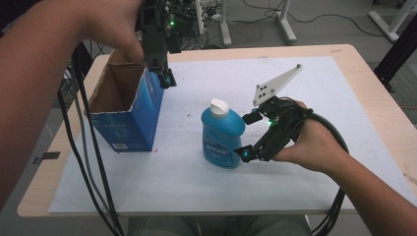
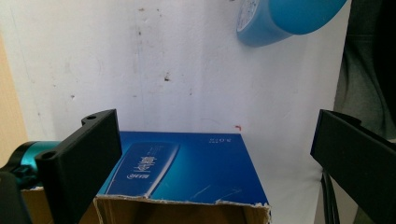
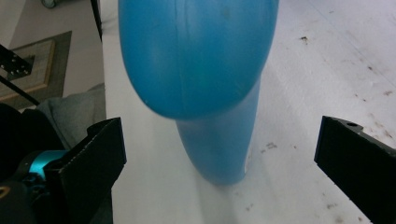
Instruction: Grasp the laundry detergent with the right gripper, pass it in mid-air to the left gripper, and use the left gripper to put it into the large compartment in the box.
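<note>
Blue plastic bottle [image 1: 223, 135] stands upright on the white mat [image 1: 305, 162], near the open carton [image 1: 129, 110]. The right gripper [image 1: 247, 135] is spread around its body; the left gripper [image 1: 164, 76], also spread, hovers over the carton rim. The bottle looks smooth, full and probably heavy, so grip the flat sides

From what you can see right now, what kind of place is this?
Probably a lab or workshop set up for recording demonstrations, not a home. A white mat covers a plain wooden table, cables trail over the floor, and white stand legs rise behind the table.
</note>
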`<state>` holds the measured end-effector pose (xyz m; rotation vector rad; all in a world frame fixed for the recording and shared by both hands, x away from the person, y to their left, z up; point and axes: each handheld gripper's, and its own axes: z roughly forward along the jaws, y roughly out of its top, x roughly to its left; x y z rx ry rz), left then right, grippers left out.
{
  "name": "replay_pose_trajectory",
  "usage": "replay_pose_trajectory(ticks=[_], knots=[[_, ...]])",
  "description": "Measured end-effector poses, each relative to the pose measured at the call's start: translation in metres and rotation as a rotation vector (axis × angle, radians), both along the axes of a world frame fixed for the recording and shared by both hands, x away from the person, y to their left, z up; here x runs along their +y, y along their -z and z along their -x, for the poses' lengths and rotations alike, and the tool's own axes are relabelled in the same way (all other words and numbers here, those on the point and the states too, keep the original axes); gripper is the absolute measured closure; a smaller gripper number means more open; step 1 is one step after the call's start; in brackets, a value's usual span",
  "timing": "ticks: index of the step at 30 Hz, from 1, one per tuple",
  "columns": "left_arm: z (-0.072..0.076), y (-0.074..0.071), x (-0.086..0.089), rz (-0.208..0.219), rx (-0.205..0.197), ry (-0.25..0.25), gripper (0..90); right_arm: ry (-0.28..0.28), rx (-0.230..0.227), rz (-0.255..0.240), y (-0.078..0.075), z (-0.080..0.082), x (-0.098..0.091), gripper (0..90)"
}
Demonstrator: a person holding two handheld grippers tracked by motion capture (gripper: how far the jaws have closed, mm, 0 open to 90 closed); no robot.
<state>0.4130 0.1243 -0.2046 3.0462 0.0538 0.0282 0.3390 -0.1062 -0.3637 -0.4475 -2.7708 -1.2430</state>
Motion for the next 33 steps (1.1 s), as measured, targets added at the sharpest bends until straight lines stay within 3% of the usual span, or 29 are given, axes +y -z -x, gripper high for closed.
replay_pose_trajectory(ticks=[10,21,33], knots=[[0.001,0.001,0.004,0.003,-0.001,-0.005,1.8,0.022,0.0,-0.053,0.016,0.0,0.014,1.0],[0.002,0.0,0.006,0.002,-0.002,-0.004,1.8,0.045,-0.02,-0.066,0.029,0.002,0.027,1.1],[0.003,0.001,0.009,0.0,-0.007,-0.011,1.8,0.088,-0.073,-0.127,0.033,0.005,0.03,3.5]])
